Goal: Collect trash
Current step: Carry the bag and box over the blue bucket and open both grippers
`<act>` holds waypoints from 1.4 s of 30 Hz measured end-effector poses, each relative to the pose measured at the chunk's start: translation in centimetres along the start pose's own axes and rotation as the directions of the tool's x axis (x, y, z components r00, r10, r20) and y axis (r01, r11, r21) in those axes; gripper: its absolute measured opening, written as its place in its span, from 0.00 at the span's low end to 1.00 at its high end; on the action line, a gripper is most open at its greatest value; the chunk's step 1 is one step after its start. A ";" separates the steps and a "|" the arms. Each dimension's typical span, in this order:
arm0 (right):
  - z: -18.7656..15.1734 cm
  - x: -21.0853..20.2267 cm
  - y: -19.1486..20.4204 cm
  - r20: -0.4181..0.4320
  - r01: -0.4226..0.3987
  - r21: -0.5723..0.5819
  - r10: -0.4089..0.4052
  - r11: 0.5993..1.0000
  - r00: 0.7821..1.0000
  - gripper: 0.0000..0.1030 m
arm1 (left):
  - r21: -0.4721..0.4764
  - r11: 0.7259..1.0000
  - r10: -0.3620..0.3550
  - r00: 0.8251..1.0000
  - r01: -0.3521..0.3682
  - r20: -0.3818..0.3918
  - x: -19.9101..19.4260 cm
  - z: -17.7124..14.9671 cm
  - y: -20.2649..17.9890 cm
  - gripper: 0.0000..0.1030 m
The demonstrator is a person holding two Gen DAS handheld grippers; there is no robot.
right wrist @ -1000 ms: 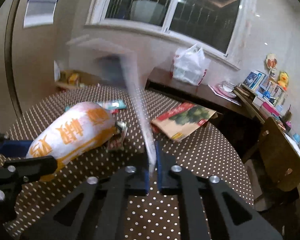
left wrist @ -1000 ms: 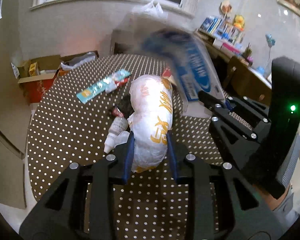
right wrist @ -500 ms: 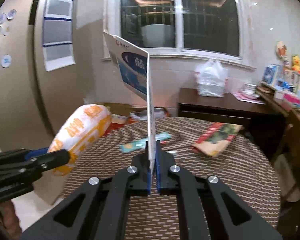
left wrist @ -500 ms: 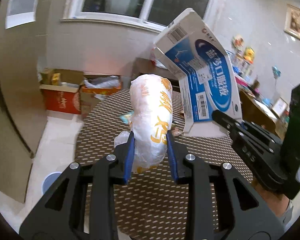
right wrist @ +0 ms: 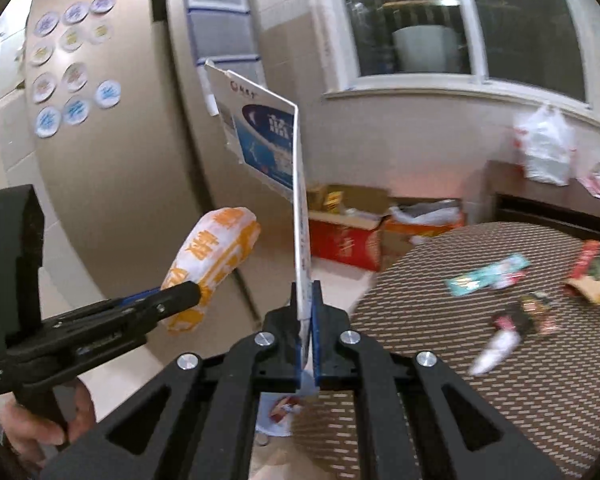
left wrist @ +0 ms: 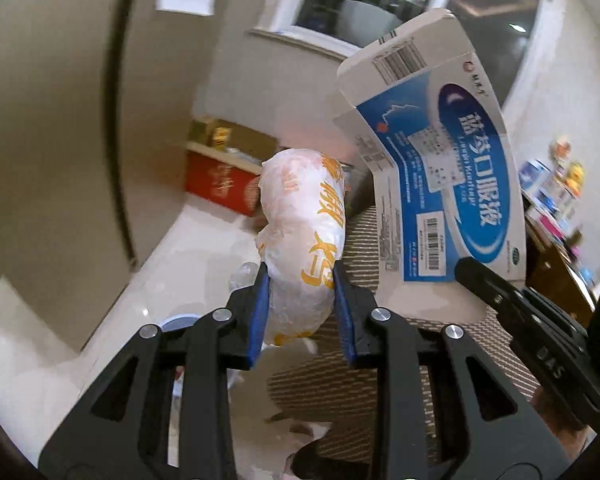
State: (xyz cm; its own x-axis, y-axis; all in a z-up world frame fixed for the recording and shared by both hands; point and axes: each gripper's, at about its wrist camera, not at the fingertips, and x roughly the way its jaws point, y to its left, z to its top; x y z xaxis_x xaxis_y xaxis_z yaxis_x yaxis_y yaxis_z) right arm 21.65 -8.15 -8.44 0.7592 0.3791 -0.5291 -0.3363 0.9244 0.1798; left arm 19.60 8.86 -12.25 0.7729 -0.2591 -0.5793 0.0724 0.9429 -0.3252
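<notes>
**Both tongs loaded, off the worktop edge**

Left tongs (left wrist: pixel 300 304) clenched on a crumpled white plastic bag with orange lettering (left wrist: pixel 304 232), carried in the air over the pale floor. Right tongs (right wrist: pixel 306 320) pinched tight on the lower edge of a flattened blue-and-white cardboard box (right wrist: pixel 272 140), standing upright above them. To their right, on the dotted brown worktop (right wrist: pixel 500 380): a teal wrapper (right wrist: pixel 486 278), a small white bottle (right wrist: pixel 496 348).
</notes>
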 end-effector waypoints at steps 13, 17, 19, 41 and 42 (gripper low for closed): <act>-3.7 11.8 6.7 -0.210 -0.104 0.009 0.104 0.995 0.972 0.04 | -0.212 0.962 0.152 0.984 -0.170 -0.097 3.6 -1.7 12.0 0.29; -5.1 14.9 7.1 -0.266 -0.100 0.019 0.101 0.995 0.959 0.04 | -0.237 0.951 0.167 0.975 -0.199 -0.150 6.1 -2.4 14.5 0.29; -5.7 16.3 7.0 -0.288 -0.092 0.024 0.095 0.995 0.953 0.04 | -0.241 0.948 0.171 0.970 -0.209 -0.170 7.1 -2.6 15.4 0.29; -10.1 24.4 4.6 -0.381 0.019 0.027 -0.007 0.999 0.925 0.45 | -0.223 0.939 0.183 0.932 -0.260 -0.314 14.3 -4.8 18.1 0.29; -9.8 24.0 4.6 -0.369 0.023 0.022 -0.013 0.999 0.929 0.47 | -0.219 0.941 0.182 0.932 -0.258 -0.314 14.2 -4.8 18.0 0.29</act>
State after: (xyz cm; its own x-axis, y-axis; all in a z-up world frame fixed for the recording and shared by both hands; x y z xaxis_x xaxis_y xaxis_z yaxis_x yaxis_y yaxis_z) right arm 32.86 4.81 -28.49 0.5038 0.3250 -0.8003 -0.3063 0.9335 0.1862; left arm 28.86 21.13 -29.99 0.5353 -0.1354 -0.8338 -0.2696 0.9080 -0.3205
